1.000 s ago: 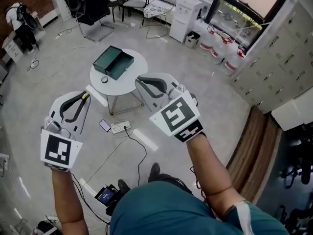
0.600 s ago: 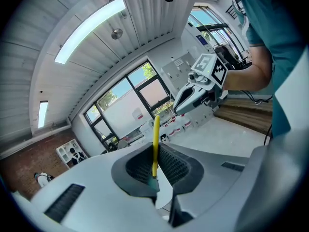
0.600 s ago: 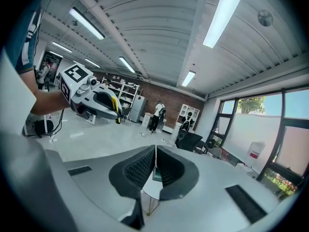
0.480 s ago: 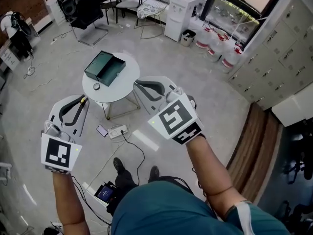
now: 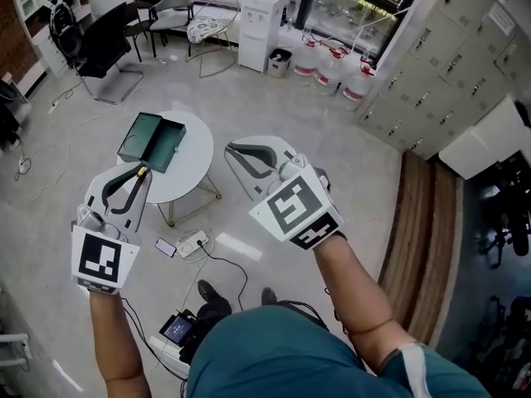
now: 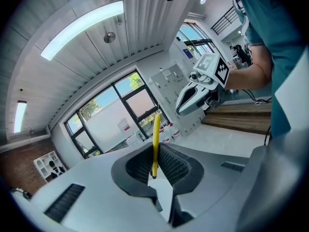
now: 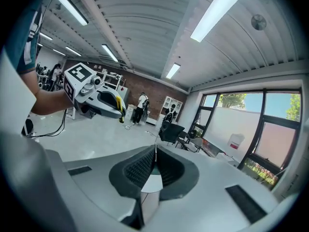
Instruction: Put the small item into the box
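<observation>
An open dark-green box (image 5: 151,142) lies on a small round white table (image 5: 192,160) on the floor far below. My left gripper (image 5: 143,170) hangs in front of the table's left edge, shut on a thin yellow strip (image 6: 155,141) that sticks out past its pads. The right gripper view also catches that strip (image 7: 119,108). My right gripper (image 5: 231,148) is held to the right of the table, its jaws shut (image 7: 154,161) with nothing between them. No other small item shows on the bare part of the tabletop; the left gripper covers the rest.
On the floor under the table lie a phone (image 5: 166,247), a power strip (image 5: 192,241) and a cable. Chairs (image 5: 104,52), a water dispenser (image 5: 258,19) and water bottles (image 5: 332,69) stand at the back. Lockers (image 5: 448,65) line the right side.
The view has swung: the table and box have slid left in the head view. Both grippers keep about the same pose, both still shut.
</observation>
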The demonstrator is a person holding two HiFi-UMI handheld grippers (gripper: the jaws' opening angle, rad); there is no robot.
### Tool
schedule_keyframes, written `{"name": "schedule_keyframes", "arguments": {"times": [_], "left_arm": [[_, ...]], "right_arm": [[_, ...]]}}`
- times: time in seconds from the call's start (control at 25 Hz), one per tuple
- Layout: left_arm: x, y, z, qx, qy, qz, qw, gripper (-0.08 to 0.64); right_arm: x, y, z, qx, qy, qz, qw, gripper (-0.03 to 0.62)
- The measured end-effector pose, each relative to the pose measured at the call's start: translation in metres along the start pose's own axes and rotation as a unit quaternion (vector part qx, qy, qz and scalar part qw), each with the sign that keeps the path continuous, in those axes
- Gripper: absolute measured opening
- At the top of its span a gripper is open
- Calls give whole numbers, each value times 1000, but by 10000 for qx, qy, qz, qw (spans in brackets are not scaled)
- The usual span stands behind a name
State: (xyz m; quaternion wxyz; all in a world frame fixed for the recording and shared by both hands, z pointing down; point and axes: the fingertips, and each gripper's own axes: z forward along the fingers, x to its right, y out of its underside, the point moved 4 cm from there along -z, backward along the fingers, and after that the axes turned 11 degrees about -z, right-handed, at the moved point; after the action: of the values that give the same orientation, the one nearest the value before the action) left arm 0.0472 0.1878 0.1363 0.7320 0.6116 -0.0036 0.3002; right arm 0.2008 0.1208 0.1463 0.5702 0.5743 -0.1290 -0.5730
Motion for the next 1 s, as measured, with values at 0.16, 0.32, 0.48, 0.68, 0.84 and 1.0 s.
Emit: {"name": "schedule_keyframes", "arguments": {"times": [0.16, 0.32, 0.48, 0.68, 0.84, 1.0], "left_arm": [[-44, 16, 8, 78, 201, 33, 9998, 46], [-83, 35, 16, 95, 329, 20, 9994, 46], [-122, 54, 22, 121, 386, 4, 9992, 46], [-170, 81, 17, 150, 491, -3, 9987, 46], [-197, 90, 12, 204, 503, -54, 9985, 46], [-234, 106, 12, 184, 307, -144, 9993, 46]], "right_arm": [[1, -12, 37, -161, 150, 77, 9997, 39], [5, -20, 76, -267, 229, 134, 9993, 40], [6, -30, 115, -324, 281, 153, 9990, 38], [-1, -51, 164, -421, 318, 155, 9985, 40], [-1, -65, 188, -464, 352, 123, 9982, 40], [2, -78, 228, -440, 122, -6, 9990, 40]]}}
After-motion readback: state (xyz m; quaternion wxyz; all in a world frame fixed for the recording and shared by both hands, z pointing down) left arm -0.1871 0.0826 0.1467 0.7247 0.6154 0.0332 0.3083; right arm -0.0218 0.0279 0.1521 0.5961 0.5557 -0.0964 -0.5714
